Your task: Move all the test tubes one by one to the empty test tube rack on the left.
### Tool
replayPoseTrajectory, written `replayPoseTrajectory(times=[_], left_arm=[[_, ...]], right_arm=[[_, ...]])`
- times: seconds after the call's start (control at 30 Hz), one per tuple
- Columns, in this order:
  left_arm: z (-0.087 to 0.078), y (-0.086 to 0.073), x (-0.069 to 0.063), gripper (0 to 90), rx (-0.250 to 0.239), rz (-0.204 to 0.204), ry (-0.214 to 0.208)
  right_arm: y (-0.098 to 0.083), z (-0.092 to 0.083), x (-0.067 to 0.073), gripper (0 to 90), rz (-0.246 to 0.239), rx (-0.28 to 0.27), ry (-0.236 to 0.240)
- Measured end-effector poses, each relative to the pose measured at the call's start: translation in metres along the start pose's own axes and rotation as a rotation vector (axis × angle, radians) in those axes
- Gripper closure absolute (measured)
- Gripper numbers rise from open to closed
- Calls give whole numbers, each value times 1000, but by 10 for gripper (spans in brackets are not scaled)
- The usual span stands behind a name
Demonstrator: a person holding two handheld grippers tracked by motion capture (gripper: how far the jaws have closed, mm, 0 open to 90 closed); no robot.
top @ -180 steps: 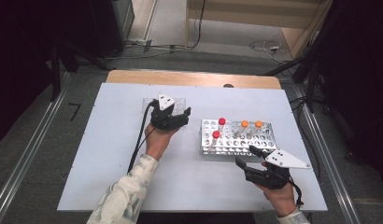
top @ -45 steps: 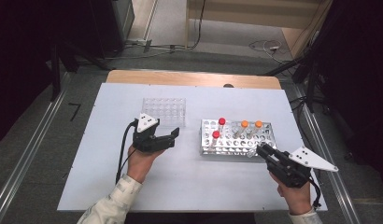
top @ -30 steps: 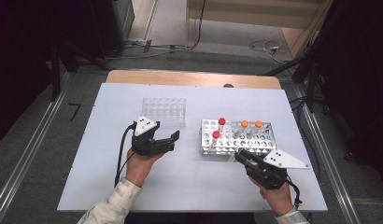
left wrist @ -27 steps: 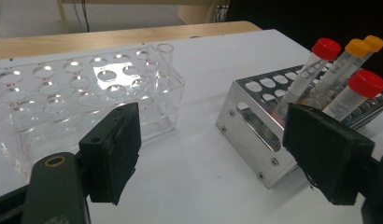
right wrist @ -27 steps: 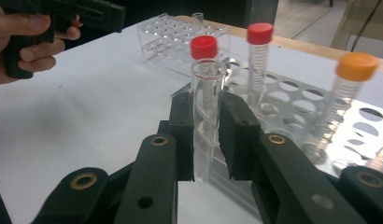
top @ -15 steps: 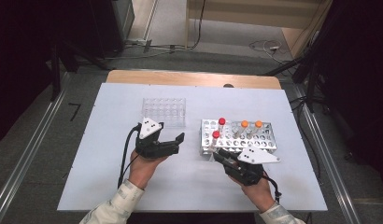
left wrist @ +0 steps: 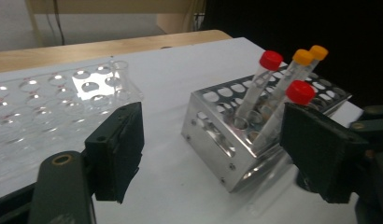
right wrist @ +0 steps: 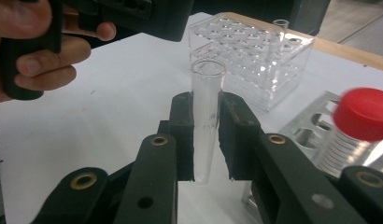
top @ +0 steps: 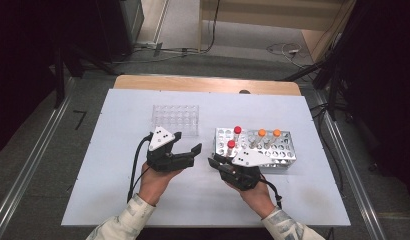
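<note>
- Since the frame half a second earlier, the right gripper [top: 213, 162] has shifted slightly left along the front of the metal rack [top: 273, 147]; the left gripper [top: 185, 145] has stayed in nearly the same place.
- Right gripper: jaws closed on a clear, uncapped glass tube [right wrist: 206, 119], held upright between the black pads [right wrist: 182, 135].
- Left gripper: jaws spread wide apart, nothing between them, as the left gripper view [left wrist: 213, 158] shows.
- Metal rack: stands on the white table [top: 118, 200] to the right of centre, just beyond the right gripper.
- Rack contents: two red-capped tubes [top: 237, 131] and two orange-capped tubes [top: 262, 134], leaning in the holes.
- Clear plastic rack [top: 176, 119]: stands left of the metal rack and beyond the left gripper, apart from both.
- Both hands come in from the near table edge, with light sleeves [top: 123, 222] at the wrists.
</note>
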State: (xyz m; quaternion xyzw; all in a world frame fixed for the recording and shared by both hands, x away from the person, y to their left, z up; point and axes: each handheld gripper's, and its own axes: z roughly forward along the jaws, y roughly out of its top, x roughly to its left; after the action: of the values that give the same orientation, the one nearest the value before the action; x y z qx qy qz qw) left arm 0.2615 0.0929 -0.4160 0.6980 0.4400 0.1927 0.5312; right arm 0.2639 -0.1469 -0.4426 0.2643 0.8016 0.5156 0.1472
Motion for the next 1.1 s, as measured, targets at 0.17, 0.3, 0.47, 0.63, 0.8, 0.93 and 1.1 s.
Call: replayPoseTrajectory(times=[0.17, 0.3, 0.47, 0.63, 0.8, 0.93, 1.1], left_arm=[[-3, 2, -9, 306, 1, 19, -45], [-4, 2, -13, 410, 6, 35, -72], [-2, 1, -14, 545, 31, 39, -99], [1, -1, -15, 575, 42, 44, -103], [4, -3, -13, 613, 51, 43, -102], [4, -3, -14, 627, 50, 44, -100], [4, -4, -14, 676, 52, 45, -104]], right_arm=[[4, 14, 4, 735, -1, 8, -4], [5, 21, 5, 735, -3, 9, -11], [6, 24, 7, 735, -13, 7, -19], [8, 25, 8, 735, -14, 0, -19], [10, 25, 10, 735, -26, -6, -14], [11, 23, 12, 735, -36, -12, -18], [11, 23, 13, 735, -41, -11, -20]])
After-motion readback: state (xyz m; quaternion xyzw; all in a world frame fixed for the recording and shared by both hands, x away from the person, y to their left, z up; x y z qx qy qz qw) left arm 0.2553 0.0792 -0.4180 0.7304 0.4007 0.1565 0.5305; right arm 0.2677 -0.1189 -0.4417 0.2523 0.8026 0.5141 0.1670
